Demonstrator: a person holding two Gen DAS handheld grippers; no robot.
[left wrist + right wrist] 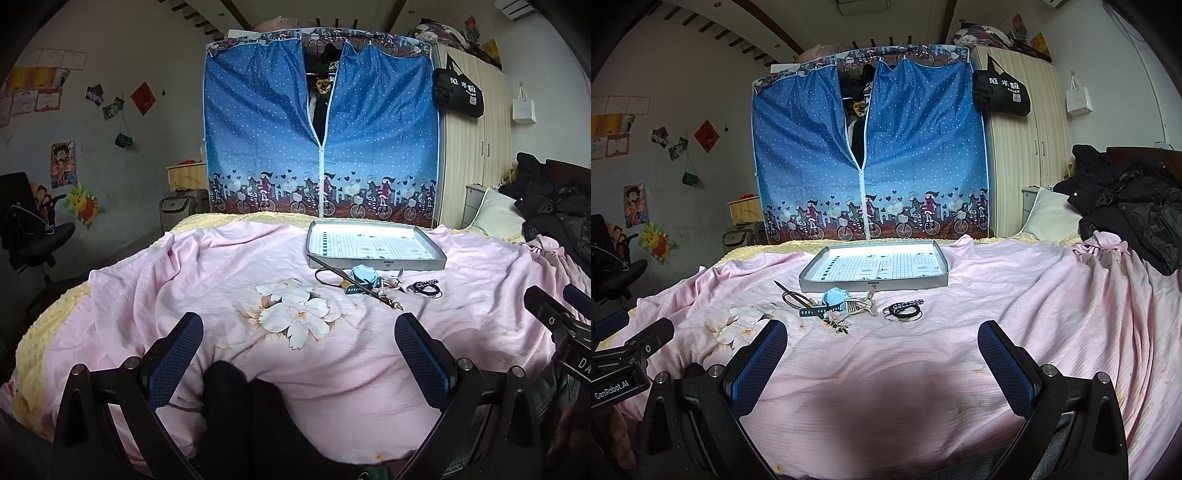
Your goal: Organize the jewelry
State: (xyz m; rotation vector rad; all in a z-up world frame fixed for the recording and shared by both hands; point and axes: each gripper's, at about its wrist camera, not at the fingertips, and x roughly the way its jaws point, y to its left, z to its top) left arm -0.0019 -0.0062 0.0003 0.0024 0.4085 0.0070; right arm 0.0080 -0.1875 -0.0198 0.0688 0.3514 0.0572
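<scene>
Both grippers hang above the pink bedspread [997,288] with nothing held. The left gripper [299,354] has its jaws wide apart, and the right gripper [882,354] also stands fully open.

The jewelry lies in a small heap on the bedspread, just in front of the grey tray [934,282], which holds no jewelry yet. In the heap there is a light blue watch [834,297], a long dark hair stick [792,295], a brooch with a pink flower [836,319], a pale hair claw [862,306] and a bunch of black hair ties [905,312].

The main risk is the crowding. The watch, the stick and the claw touch or overlap, so a grasp on one piece probably drags a neighbour. The soft, wrinkled cloth may also get pinched together with a thin piece, and then the whole heap can shift. The hair ties lie a little apart, so they seem the safest first pick.
</scene>
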